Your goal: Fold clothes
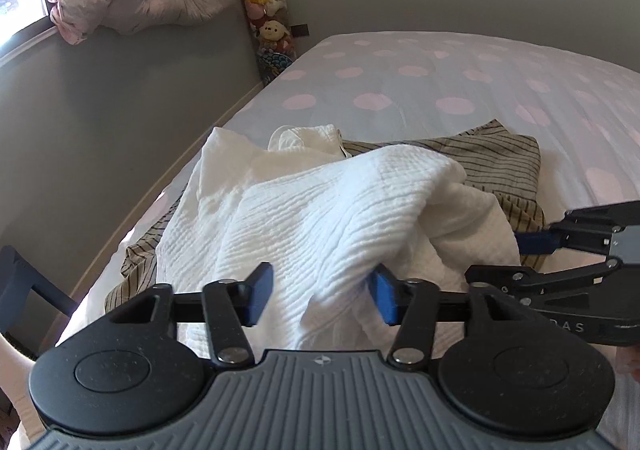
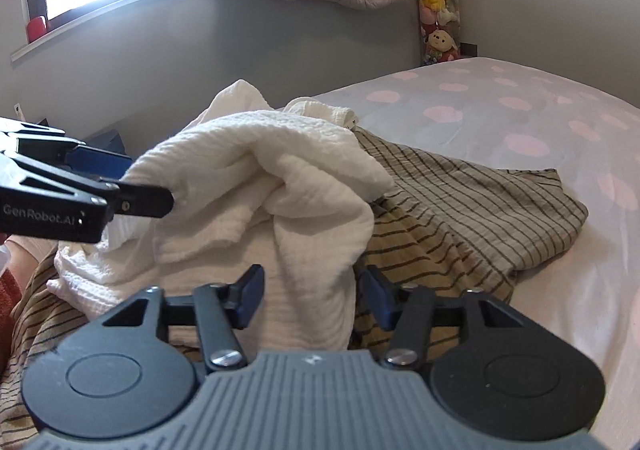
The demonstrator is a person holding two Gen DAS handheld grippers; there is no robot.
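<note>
The left gripper is seen with its blue pads apart and a fold of the white garment lying between them; the right-hand pad touches the cloth, but no pinch can be made out. The right gripper is likewise held with its jaws apart, a hanging fold of the same garment between them, loosely and unclamped as far as can be told. Each gripper is also caught from the side in the other's view, close against the cloth.

The white garment is bunched in a loose heap near the edge of the bed, on top of a striped garment that is spread beneath and beyond it.

The step in hand is judged to be the taking hold of the white garment, with nothing yet folded. A firm pinch on two separate edges or corners is called for next, so that the piece can be lifted clear and shaken flat.

The white cloth is a soft, crinkled, ribbed weave that slumps in rounded folds. The striped one is thinner, tan with dark narrow lines. The bed sheet is smooth, pale, with pink dots.
</note>
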